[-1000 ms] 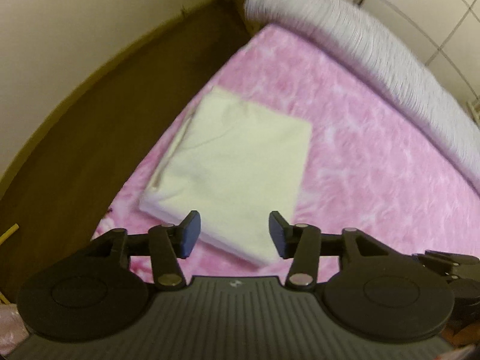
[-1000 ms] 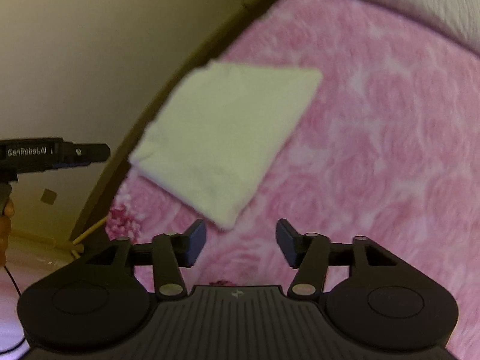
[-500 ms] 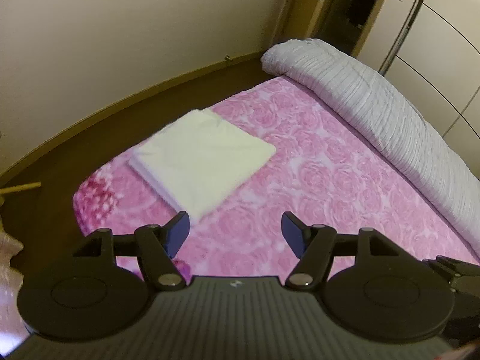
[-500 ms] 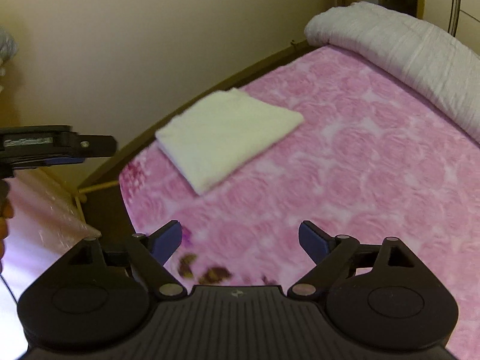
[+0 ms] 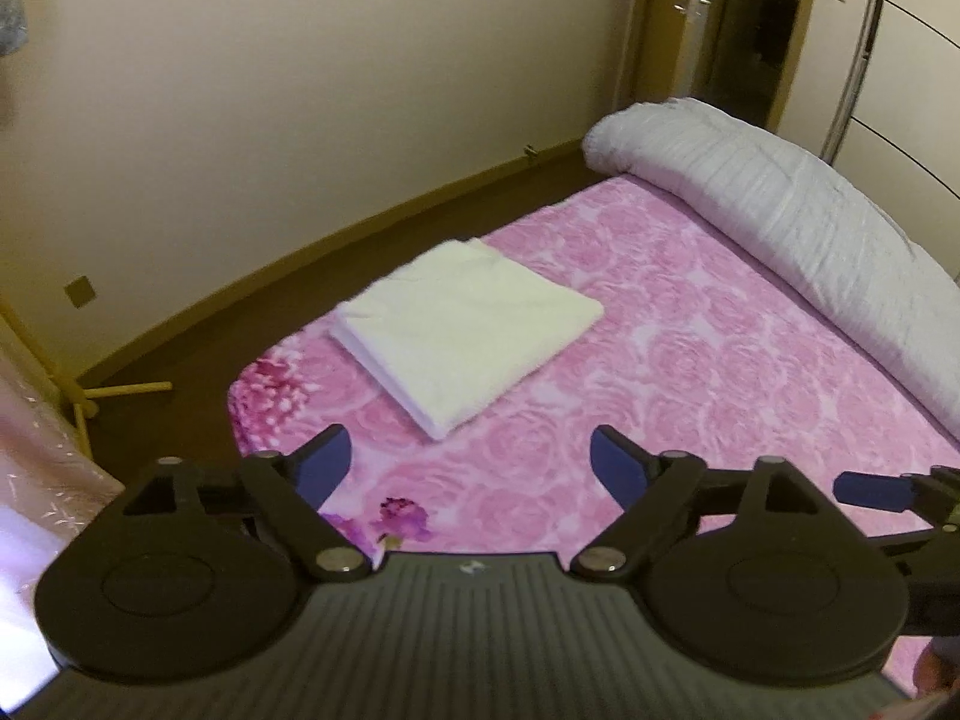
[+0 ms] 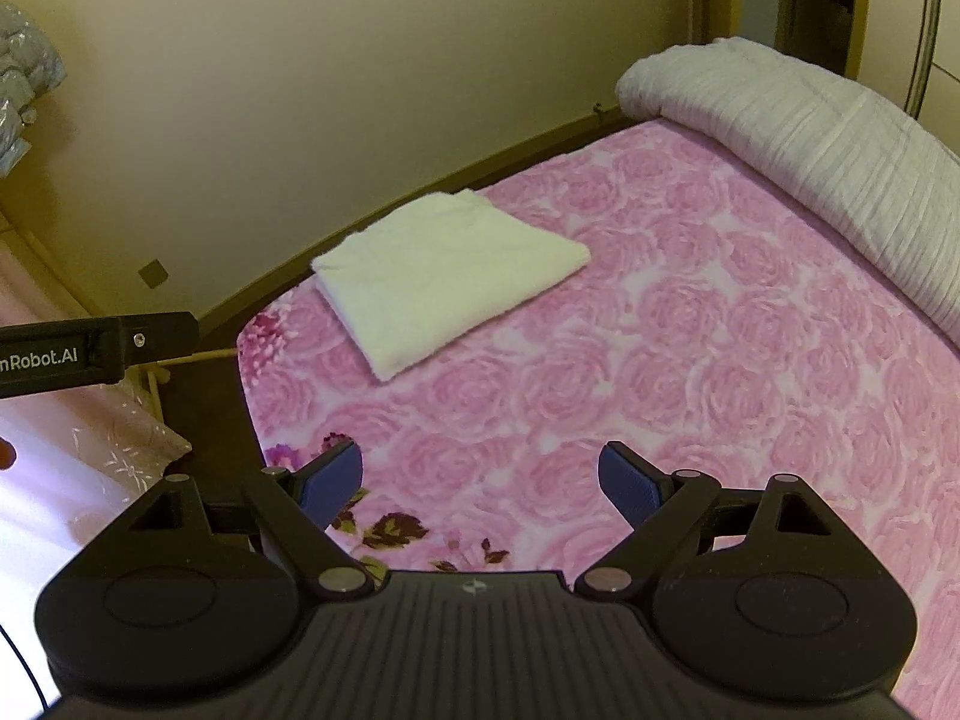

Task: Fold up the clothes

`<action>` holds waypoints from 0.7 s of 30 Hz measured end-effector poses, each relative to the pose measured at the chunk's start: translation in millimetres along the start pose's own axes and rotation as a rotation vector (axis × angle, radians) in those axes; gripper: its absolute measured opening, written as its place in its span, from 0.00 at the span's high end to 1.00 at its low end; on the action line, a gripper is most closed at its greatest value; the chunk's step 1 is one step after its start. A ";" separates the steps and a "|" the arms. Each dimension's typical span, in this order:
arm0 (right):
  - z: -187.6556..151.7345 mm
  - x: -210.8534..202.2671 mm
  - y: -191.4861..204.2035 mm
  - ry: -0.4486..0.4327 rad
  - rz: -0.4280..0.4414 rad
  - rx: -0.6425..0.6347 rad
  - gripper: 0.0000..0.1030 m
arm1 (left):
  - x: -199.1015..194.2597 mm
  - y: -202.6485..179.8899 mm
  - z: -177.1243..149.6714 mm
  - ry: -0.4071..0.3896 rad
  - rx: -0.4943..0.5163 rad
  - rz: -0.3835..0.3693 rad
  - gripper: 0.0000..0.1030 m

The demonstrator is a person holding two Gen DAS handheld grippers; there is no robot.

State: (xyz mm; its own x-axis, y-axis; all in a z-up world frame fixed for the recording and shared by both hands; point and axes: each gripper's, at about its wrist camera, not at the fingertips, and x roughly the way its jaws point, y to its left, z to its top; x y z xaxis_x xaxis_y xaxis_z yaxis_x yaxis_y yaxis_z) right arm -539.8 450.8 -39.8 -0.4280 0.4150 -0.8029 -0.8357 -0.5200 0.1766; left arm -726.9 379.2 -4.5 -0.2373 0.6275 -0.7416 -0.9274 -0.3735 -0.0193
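Both wrist views high, facing bed (image 5: 690, 360); share folded cloth (image 6: 444, 267).

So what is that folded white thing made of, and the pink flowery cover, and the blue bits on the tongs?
The folded white garment looks like soft matte cotton-type cloth: stacked limp layers show along its edge. The pink rose bedspread seems plush and fleecy, its pattern looking fuzzy, though blur leaves that open. The blue pads on the right tongs look like ribbed rubber or plastic.
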 end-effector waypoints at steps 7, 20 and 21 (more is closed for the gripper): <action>6.8 -2.4 -14.6 -0.017 0.010 0.006 0.14 | 3.1 -15.2 -3.9 0.013 0.004 0.038 0.10; 19.0 0.4 -19.4 -0.034 -0.065 0.015 0.14 | 8.8 -16.5 -14.5 0.011 -0.053 0.097 0.03; 20.3 0.6 -18.5 -0.038 -0.081 0.015 0.14 | 10.1 -15.2 -16.9 0.015 -0.061 0.098 0.03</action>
State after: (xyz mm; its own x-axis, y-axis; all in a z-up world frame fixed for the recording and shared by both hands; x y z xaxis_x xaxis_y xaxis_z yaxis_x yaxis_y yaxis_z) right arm -531.6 475.8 -32.0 -0.3713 0.4830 -0.7930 -0.8729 -0.4727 0.1209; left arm -710.3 379.7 -23.0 -0.3212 0.5758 -0.7518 -0.8807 -0.4735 0.0136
